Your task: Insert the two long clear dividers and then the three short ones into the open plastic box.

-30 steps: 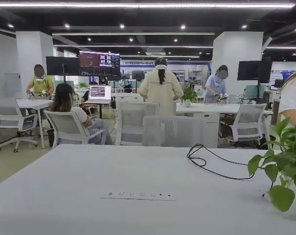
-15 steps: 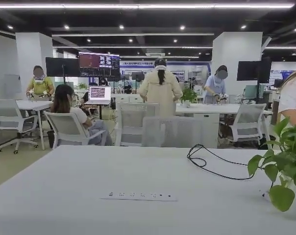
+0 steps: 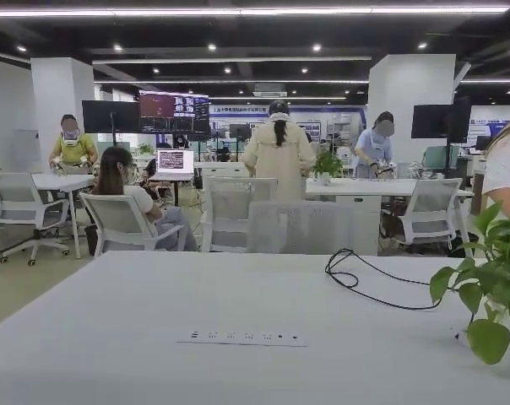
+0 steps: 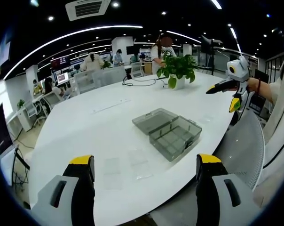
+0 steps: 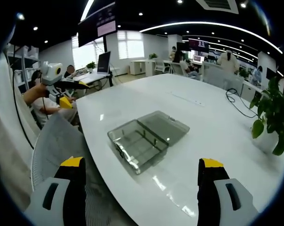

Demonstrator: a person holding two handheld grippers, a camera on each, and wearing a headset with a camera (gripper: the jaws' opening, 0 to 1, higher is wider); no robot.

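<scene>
The left hand-held gripper (image 4: 144, 188) and the right hand-held gripper (image 5: 142, 188) are held wide open, with nothing gripped. Clear dividers (image 4: 111, 167) are laid flat on the counter (image 4: 85, 122), near the open plastic box (image 4: 172, 134). All the putting-in seems left to be done.

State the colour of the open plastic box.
Translucent smoky grey. The open plastic box shows best in the right gripper view.

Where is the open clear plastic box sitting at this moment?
In the left gripper view the open clear plastic box lies on the white table near its edge, with flat clear dividers just left of it.
</scene>
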